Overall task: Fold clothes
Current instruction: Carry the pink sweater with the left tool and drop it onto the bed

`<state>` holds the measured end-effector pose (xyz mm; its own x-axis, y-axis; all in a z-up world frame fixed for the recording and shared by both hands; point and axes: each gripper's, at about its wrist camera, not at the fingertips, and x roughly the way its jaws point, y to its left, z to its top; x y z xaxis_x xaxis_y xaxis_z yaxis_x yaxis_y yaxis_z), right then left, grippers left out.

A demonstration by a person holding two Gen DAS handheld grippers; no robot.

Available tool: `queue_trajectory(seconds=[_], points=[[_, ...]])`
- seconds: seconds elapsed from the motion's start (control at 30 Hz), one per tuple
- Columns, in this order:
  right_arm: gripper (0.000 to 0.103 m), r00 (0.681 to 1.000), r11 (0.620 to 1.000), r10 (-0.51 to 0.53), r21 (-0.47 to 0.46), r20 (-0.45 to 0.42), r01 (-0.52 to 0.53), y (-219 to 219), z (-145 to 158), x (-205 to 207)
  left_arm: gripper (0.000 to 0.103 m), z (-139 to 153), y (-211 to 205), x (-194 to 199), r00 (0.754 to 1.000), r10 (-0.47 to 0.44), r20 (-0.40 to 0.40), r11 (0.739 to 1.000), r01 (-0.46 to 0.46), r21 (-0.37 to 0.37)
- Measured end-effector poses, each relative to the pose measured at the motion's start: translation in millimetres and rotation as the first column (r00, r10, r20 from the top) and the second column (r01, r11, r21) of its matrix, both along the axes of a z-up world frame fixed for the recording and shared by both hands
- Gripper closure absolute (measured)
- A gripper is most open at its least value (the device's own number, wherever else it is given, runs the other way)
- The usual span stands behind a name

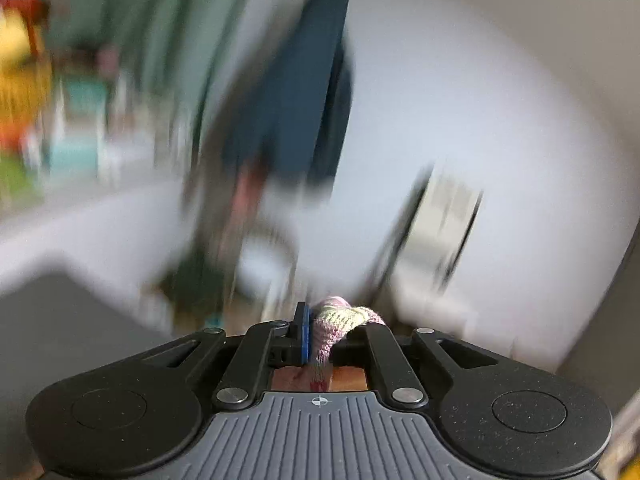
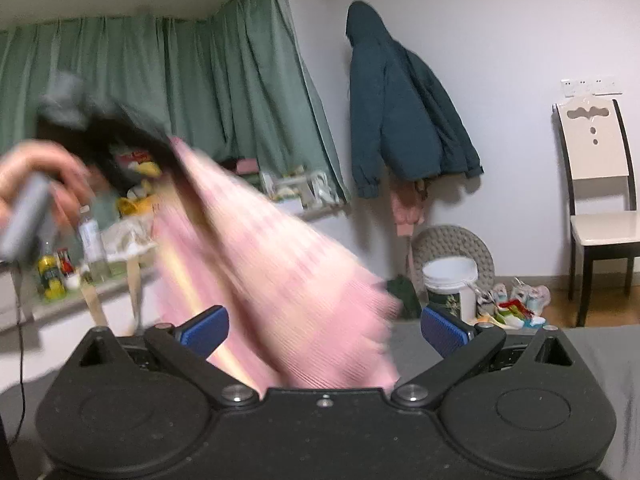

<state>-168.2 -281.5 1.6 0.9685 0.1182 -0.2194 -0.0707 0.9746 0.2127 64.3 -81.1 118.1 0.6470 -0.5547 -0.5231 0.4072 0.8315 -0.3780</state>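
- Between the left gripper's (image 1: 316, 332) fingers, a bunched bit of pink knit (image 1: 332, 326) is getting pinched tight, with a pale yellow-green stripe showing in the wad. The jaws are clamped right down on it.
- The rest of the left wrist view is smearing into blur, so all I'm getting there is a dark blue shape on a white wall.
- In the right wrist view the knit (image 2: 264, 264) is hanging as a wide pink sheet, running down from the left gripper (image 2: 132, 136) at upper left and draping in front of the right gripper (image 2: 324, 330).
- The right gripper is sitting wide open, blue pads (image 2: 206, 330) well apart, gripping nothing. Cloth is passing between them, but I can't tell if it's touching either pad.
- A hand (image 2: 44, 184) is wrapping around the left tool's grey handle at far left.
- Containers: a white bucket (image 2: 450, 286) is standing on the floor by the wall, just in front of a round grey thing leaning there. Can't see what's in it.
- Bottles (image 2: 92, 244) are standing on a cluttered table (image 2: 80, 292) at left, one clear, one yellow.
- A teal jacket (image 2: 396, 120) is hanging on the wall, and a chair (image 2: 600, 208) is sitting at right.
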Motion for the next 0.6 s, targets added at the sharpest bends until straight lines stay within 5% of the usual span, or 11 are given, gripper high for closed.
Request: queue_trajectory(seconds=[0.07,0.2,0.23,0.37,0.47,0.6], points=[[0.0,0.999,1.0,0.012,-0.018,-0.048,-0.013,-0.4,-8.0,10.1,0.096,-65.5,-17.0,10.4,0.986,-0.014,-0.165,0.997,0.027,0.078],[0.0,0.987,0.998,0.059,-0.022,-0.151,-0.064,3.9,-23.6,34.8,0.091,-123.1,4.9,-18.0,0.983,-0.048,-0.178,0.996,0.061,0.068],[0.0,0.98,0.996,0.088,-0.016,-0.179,-0.092,5.4,-27.5,40.8,0.081,-127.1,16.4,-23.8,0.988,-0.05,-0.146,0.994,0.064,0.086],[0.0,0.939,0.971,0.21,-0.052,-0.271,-0.232,23.3,-42.9,62.3,0.006,-126.1,61.9,-59.1,0.998,-0.006,0.066,0.973,-0.009,0.23],[0.0,0.91,0.936,0.244,-0.164,-0.334,-0.311,57.2,-51.3,63.6,0.003,-102.7,87.8,-54.7,0.988,-0.016,0.153,0.954,-0.031,0.298],[0.005,0.889,0.882,0.233,-0.299,-0.394,-0.363,98.4,-67.5,56.3,0.003,-98.7,90.5,-37.6,0.992,-0.004,0.123,0.913,-0.046,0.405]])
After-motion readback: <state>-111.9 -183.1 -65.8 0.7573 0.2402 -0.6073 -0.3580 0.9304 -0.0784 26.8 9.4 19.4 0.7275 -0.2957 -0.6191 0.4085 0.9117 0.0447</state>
